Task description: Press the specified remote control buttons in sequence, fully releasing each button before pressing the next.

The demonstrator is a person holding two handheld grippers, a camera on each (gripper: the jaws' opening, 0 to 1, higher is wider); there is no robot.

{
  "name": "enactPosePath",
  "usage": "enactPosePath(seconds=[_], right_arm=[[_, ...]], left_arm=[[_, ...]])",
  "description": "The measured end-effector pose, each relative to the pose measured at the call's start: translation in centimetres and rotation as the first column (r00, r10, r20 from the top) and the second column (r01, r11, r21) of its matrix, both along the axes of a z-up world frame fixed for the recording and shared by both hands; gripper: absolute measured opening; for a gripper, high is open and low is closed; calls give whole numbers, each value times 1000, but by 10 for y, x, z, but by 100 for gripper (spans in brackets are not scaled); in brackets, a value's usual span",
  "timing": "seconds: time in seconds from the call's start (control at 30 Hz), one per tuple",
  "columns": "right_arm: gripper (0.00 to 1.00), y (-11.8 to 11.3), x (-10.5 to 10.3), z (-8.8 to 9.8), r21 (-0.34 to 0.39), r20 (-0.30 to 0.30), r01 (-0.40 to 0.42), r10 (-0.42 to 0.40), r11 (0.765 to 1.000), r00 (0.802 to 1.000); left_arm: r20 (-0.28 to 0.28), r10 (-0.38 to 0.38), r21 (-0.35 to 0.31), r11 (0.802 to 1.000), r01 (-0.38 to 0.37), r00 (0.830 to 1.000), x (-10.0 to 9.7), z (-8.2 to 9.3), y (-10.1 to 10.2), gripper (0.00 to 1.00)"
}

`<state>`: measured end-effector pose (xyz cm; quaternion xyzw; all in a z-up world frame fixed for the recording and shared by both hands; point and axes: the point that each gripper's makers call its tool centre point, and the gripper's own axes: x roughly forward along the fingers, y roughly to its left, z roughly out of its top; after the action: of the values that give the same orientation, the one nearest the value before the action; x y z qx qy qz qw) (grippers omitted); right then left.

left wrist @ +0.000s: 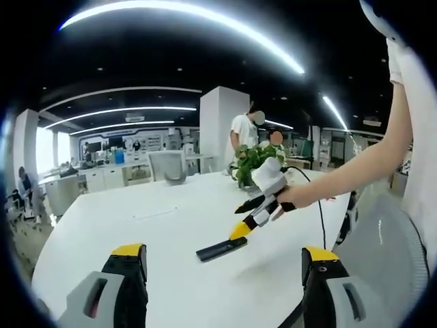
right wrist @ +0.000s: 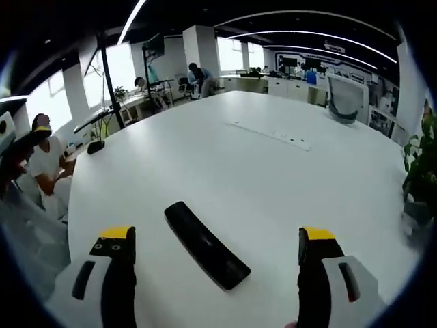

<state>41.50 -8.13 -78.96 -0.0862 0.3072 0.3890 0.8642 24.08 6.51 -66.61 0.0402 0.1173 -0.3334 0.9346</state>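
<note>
Right gripper view: the right gripper (right wrist: 217, 256) has its jaws wide apart over the black remote (right wrist: 205, 244), which lies flat on the white table (right wrist: 273, 178). The left gripper (left wrist: 225, 263) is open too. A crooked poke could hit the wrong button or push the remote away.

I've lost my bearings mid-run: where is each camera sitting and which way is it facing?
Left gripper view: rides the left claw, facing across the white table at the remote and the right claw, held by the person's hand.
Right gripper view: rides the right claw, angled down over the remote, jaws spread either side.
Shared: remote, table, potted plant.
</note>
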Motion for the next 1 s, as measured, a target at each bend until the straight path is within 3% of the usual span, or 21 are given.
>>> enactPosePath(seconds=[0.6,1.0], right_arm=[[100,-1,-17,31,91,59,44,-49,995,997],[100,-7,-26,38,127,71,83,-93,988,993]], left_arm=[[5,5,-8,1000,-5,1000,0,2,0,99],[4,-1,0,1000,1,1000,0,1,-1,99]])
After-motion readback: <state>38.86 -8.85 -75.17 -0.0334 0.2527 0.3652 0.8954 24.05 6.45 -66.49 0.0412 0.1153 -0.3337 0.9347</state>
